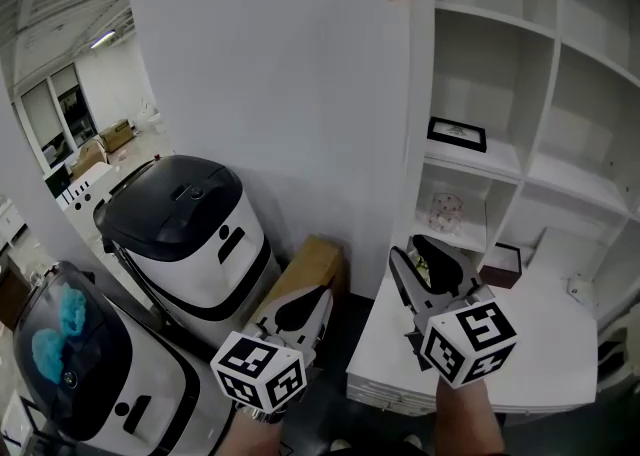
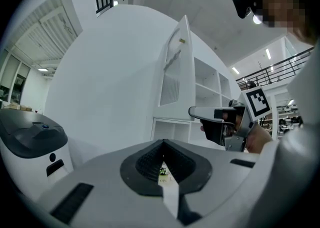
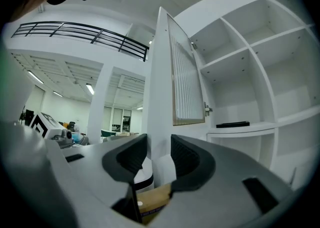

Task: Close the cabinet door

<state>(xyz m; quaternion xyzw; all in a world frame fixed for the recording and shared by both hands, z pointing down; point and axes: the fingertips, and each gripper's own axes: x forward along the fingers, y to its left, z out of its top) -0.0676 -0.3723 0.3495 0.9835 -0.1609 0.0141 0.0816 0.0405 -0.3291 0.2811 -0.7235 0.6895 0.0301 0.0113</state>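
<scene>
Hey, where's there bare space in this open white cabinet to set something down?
Free: the white shelf right of the black picture frame, and the white ledge right of the small dark box. Crowded: the frame's shelf and the one below, holding a round clear object.

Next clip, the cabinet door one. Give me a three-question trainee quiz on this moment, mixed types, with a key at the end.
1. True or false: the cabinet door is already closed.
2. Multiple choice: of the left gripper and the right gripper, which has its jaws apart? A. left only B. right only C. both
3. Short answer: what dark object lies on the shelf inside the cabinet?

Key
1. False: it stands open.
2. B: the door's edge shows between its jaws, not gripped. The left gripper's jaws are together.
3. A black frame.
</scene>
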